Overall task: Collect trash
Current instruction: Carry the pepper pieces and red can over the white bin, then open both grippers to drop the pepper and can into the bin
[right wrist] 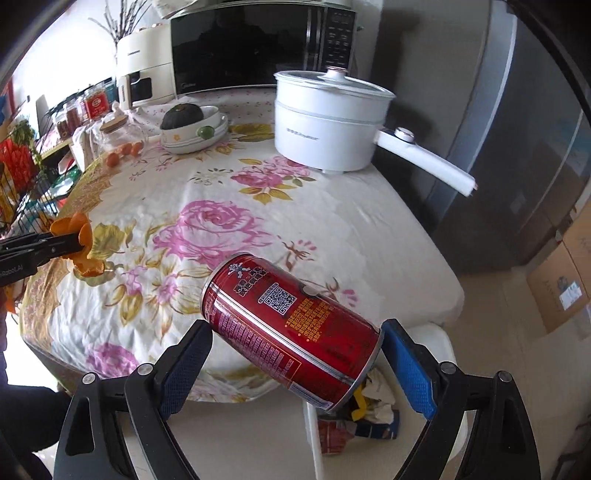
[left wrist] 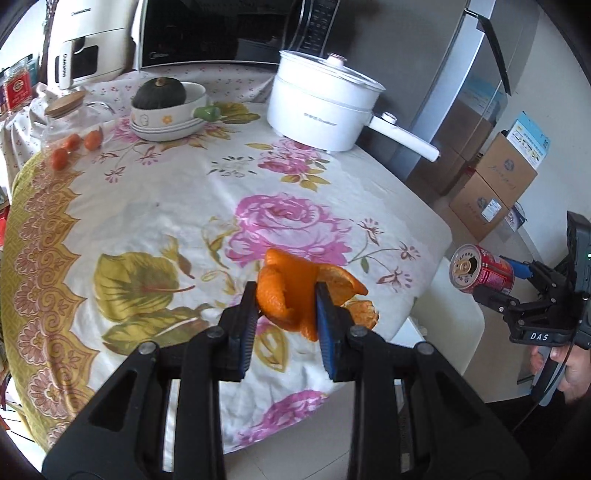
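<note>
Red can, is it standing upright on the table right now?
No, the red can is held tilted in the right gripper, off the tablecloth.

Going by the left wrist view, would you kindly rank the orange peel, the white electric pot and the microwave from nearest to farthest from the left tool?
1. Orange peel: clamped in the left tool.
2. White electric pot: far right of the table.
3. Microwave: behind the table, at the back.

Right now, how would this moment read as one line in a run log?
left gripper: shut on orange peel | right gripper: shut on red can | white bin: below can, holds trash
</note>
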Demonstrator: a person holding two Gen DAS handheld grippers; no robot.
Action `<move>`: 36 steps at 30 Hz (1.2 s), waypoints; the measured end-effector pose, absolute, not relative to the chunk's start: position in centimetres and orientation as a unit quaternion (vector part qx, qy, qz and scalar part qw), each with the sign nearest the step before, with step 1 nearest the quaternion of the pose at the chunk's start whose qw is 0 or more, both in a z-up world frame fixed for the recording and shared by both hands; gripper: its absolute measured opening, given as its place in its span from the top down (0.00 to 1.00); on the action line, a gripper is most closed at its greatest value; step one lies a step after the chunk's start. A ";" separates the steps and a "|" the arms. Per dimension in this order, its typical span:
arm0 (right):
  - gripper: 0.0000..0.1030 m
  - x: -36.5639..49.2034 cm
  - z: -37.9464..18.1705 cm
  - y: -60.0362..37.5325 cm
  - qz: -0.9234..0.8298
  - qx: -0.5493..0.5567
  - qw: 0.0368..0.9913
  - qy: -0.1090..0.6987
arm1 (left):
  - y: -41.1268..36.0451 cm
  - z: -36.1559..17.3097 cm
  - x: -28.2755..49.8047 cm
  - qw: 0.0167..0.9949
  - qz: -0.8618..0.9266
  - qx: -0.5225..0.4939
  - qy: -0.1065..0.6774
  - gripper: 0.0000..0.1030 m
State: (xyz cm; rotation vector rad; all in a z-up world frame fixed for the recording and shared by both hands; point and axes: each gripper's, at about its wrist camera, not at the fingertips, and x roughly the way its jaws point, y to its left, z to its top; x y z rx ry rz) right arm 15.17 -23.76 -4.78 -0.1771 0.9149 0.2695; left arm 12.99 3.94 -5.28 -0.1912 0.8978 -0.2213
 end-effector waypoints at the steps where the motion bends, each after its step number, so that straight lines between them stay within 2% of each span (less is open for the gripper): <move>1: 0.10 15.3 -5.0 -25.0 0.113 -0.073 0.879 0.458 | 3.1 -5.3 13.1 0.889 -0.116 -0.092 0.433 0.69; 8: 0.09 15.4 -5.3 -32.8 0.062 0.032 0.863 0.500 | -3.7 -5.7 14.0 0.875 -0.194 -0.075 0.437 0.69; 24: 0.09 13.6 -10.7 -42.9 -0.014 0.051 0.832 0.552 | -20.6 -10.8 15.8 0.832 -0.317 0.014 0.455 0.68; 25: 0.09 13.6 -10.8 -43.3 -0.016 0.053 0.831 0.554 | -21.1 -11.0 16.0 0.834 -0.315 0.019 0.453 0.65; 27: 0.09 13.5 -11.0 -44.0 -0.021 0.056 0.829 0.555 | -21.6 -11.1 16.2 0.838 -0.308 0.028 0.450 0.49; 28: 0.09 13.5 -11.0 -44.3 -0.022 0.057 0.829 0.555 | -21.6 -11.2 16.3 0.841 -0.300 0.031 0.448 0.34; 29: 0.09 13.5 -10.9 -44.5 -0.024 0.058 0.829 0.555 | -21.6 -11.2 16.6 0.845 -0.291 0.035 0.448 0.26; 36: 0.09 13.9 -10.8 -44.8 -0.021 0.059 0.831 0.553 | -20.0 -11.1 17.5 0.859 -0.234 0.049 0.452 0.12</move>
